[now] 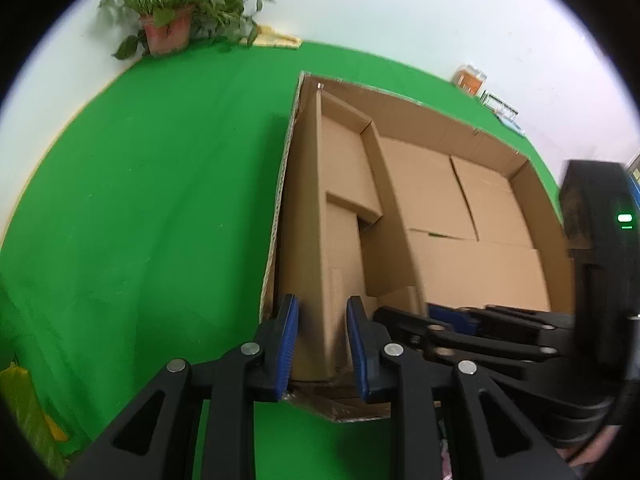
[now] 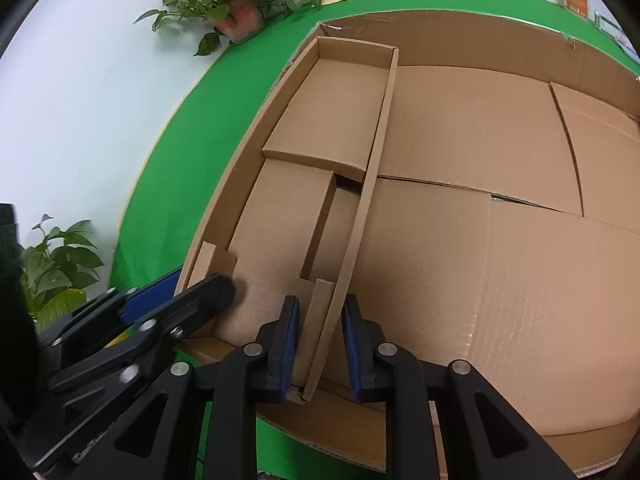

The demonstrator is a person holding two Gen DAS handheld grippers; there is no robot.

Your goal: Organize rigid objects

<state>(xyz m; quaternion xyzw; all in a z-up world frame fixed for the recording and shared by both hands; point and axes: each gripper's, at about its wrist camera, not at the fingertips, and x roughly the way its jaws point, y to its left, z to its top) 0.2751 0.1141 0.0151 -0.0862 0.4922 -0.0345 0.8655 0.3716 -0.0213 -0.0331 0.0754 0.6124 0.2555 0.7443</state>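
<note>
A large carton (image 2: pixel 500 280) is seen on the green table (image 1: pixel 140 200). The carton's left wall (image 1: pixel 308 240) is clamped between the pads of the left gripper (image 1: pixel 322 350), at the near corner. An inner divider (image 2: pixel 360 220) is straddled and pinched by the right gripper (image 2: pixel 320 350), at its near end.

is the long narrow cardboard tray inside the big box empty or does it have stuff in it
Not empty: the narrow tray holds smaller closed cardboard boxes lying flat inside.
</note>
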